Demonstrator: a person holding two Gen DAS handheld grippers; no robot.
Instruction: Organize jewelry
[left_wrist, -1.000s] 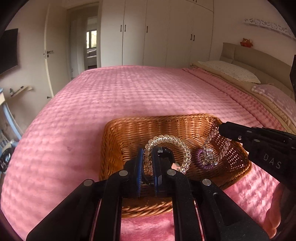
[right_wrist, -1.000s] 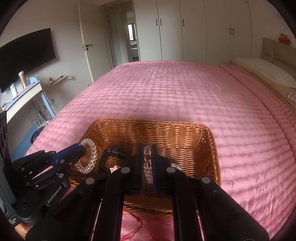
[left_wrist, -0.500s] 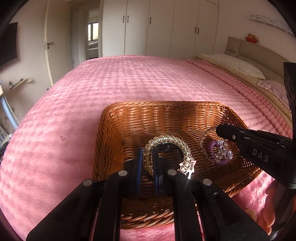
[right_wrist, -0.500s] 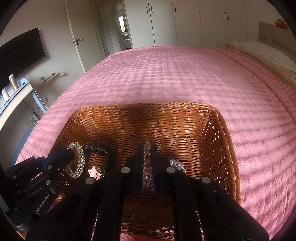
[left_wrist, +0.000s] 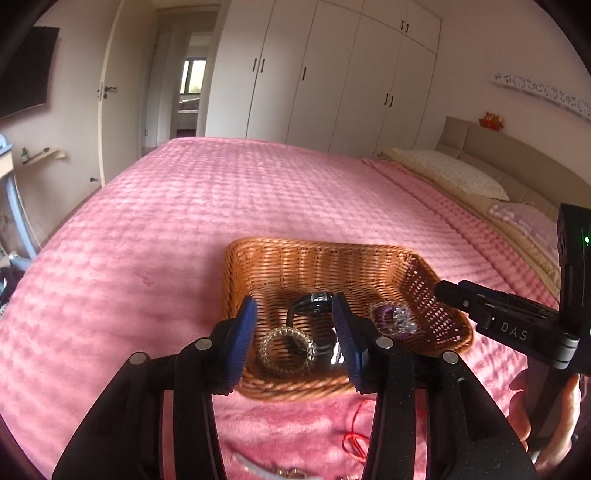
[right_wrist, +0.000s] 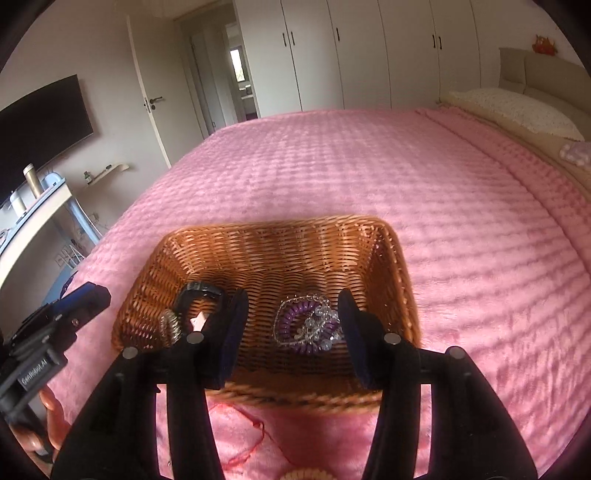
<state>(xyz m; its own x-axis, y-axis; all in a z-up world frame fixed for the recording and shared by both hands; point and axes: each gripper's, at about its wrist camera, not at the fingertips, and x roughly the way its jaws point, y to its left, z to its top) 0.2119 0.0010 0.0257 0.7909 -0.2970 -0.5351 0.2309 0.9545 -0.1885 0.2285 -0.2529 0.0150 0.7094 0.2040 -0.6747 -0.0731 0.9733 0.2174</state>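
1. Here the left gripper (left_wrist: 293, 332) hovers at the near rim of a wicker basket (left_wrist: 314, 258) that sits on a pink bedspread (left_wrist: 221, 206); its jaws have just been opening and now stand apart, with nothing pressed between the blue pads
2. Seen through that gap, a clear coiled bracelet (left_wrist: 286, 349) lies on the basket floor near the front wall, free of both pads
3. Just behind it a black watch (left_wrist: 314, 301) stands on edge, its band arched, and a small shiny charm glints beside the coil, too blurred to name
4. The right gripper (right_wrist: 291, 325) hangs over the same basket's near edge; its jaws have also just been opening and are spread wide, gripping nothing
5. Between its fingers, lying on the weave, is a purple coiled band (right_wrist: 303, 325) tangled with a clear crystal bead bracelet (right_wrist: 317, 319); neither pad touches them
6. In the right wrist view the watch and the clear coil sit in the basket's left part, with a pale star-shaped piece (right_wrist: 199, 321) between them and the left finger
7. A red thread (left_wrist: 354, 439) trails on the bedspread just in front of the basket, and a beaded piece peeks in at the bottom edge, mostly cut off
8. A hand (left_wrist: 543, 417) holds the right gripper's handle at the right of the left wrist view
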